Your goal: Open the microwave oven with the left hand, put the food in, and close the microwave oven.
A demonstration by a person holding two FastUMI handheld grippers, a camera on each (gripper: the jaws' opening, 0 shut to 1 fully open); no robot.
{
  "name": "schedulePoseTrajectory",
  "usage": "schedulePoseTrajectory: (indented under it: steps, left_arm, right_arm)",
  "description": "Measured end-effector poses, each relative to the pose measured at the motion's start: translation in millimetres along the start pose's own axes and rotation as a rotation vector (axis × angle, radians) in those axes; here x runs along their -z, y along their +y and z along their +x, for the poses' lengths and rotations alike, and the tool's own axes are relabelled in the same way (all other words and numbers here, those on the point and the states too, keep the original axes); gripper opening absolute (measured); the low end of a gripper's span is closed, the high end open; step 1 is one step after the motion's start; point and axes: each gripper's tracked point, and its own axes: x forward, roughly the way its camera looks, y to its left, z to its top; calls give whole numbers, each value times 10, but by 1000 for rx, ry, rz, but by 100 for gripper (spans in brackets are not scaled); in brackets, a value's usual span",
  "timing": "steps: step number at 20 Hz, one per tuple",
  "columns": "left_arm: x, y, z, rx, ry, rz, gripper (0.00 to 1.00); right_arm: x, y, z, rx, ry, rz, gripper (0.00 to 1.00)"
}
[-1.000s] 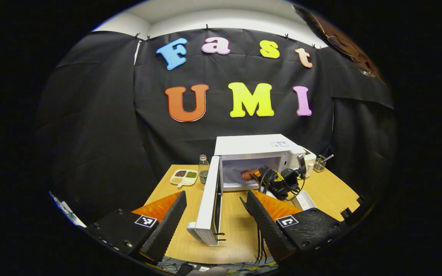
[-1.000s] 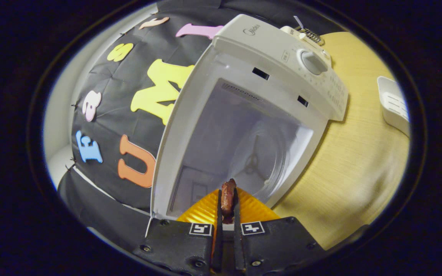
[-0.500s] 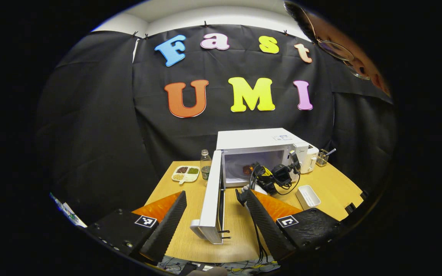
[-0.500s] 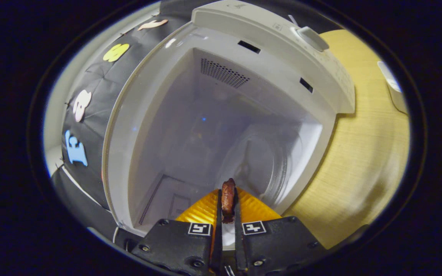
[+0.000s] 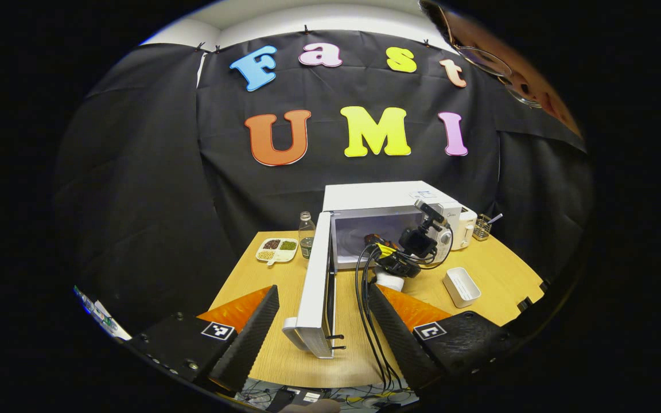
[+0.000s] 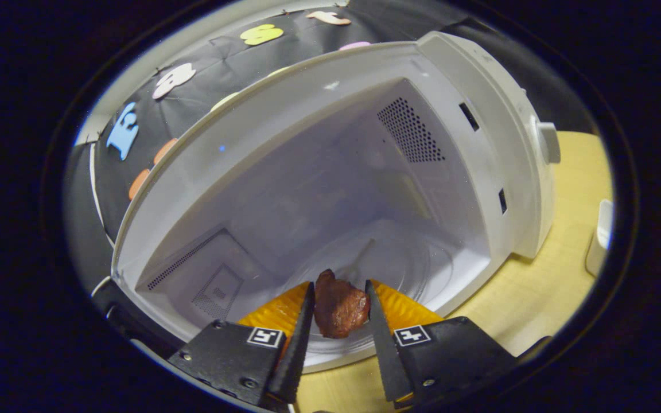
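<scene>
While the microwave oven (image 5: pixel 388 229) stands on the wooden desk (image 5: pixel 497 281) with its door (image 5: pixel 316 287) swung wide toward the camera, the left tongs (image 5: pixel 322 321) hang back from it, spread apart and grasping nothing, the door's free edge showing between their fingers in the left gripper view. Farther off in that view, the right tongs (image 5: pixel 385 244) reach into the oven's mouth, black cables trailing from them across the desk. Seen from the right gripper view, the right tongs (image 6: pixel 339 307) sit at the cavity's front edge with a brown chunk of food (image 6: pixel 339 310) between their parted fingers, above the glass turntable (image 6: pixel 405 269); whether both fingers press on it cannot be told. On the desk also stand a bottle (image 5: pixel 306 235), a divided dish (image 5: pixel 276 251) left of the door, and a small white tray (image 5: pixel 461 287) on the right.
</scene>
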Motion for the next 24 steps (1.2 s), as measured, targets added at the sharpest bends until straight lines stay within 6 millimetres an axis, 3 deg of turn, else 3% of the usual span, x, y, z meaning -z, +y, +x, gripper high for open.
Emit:
schedulePoseTrajectory:
  steps: [1, 2, 3, 4, 5, 8, 11, 12, 13, 18, 19, 20, 21, 22, 23, 24]
  left_arm:
    - [-8, -8, 12, 3, -3, -2, 98]
    - [-16, -14, 12, 6, -2, -3, 97]
    - [-37, -13, 12, 7, -10, 0, 98]
    - [-70, -4, 8, 5, -21, 3, 98]
    - [-95, 10, 9, 3, -28, 4, 98]
    - [-263, -14, -15, 13, -67, -11, 97]
    - [-496, 8, -67, 17, -120, -23, 98]
    - [-563, -2, -89, 22, -138, -28, 97]
    - [-642, 5, -113, 22, -158, -28, 97]
    - [-940, -9, -196, 20, -240, -28, 97]
    - [-974, 25, -215, 7, -253, -26, 97]
    - [-1008, 34, -230, 1, -271, -24, 97]
    - [-1035, 41, -238, -5, -280, -26, 97]
    - [-1052, 31, -225, -8, -298, -29, 97]
    - [-1090, 40, -227, -18, -313, -36, 97]
    - [-1121, 46, -202, -27, -323, -42, 97]
  right_arm:
    - [-55, 35, -59, -9, -19, -51, 71]
    - [-101, 48, -95, -14, -25, -88, 72]
    - [-171, 82, -163, -30, -31, -120, 83]
    - [-233, 104, -243, -43, -42, -160, 87]
    - [-308, 122, -323, -61, -43, -187, 99]
    - [-507, 87, -740, -109, -1, -220, 100]
    - [-889, -91, -1307, -134, 11, -303, 100]
    - [-1003, -143, -1493, -156, 22, -354, 89]
    - [-1166, -234, -1656, -161, 28, -411, 100]
    - [-2152, -647, -2443, -158, 18, -558, 100]
    - [-2308, -703, -2607, -155, 8, -576, 90]
    - [-2428, -782, -2754, -140, 9, -590, 90]
    - [-2539, -861, -2904, -134, 7, -588, 100]
    - [-2634, -917, -3044, -130, 1, -577, 91]
    - [-2735, -985, -3153, -118, 9, -569, 100]
    - [-2792, -1059, -3246, -106, 13, -567, 90]
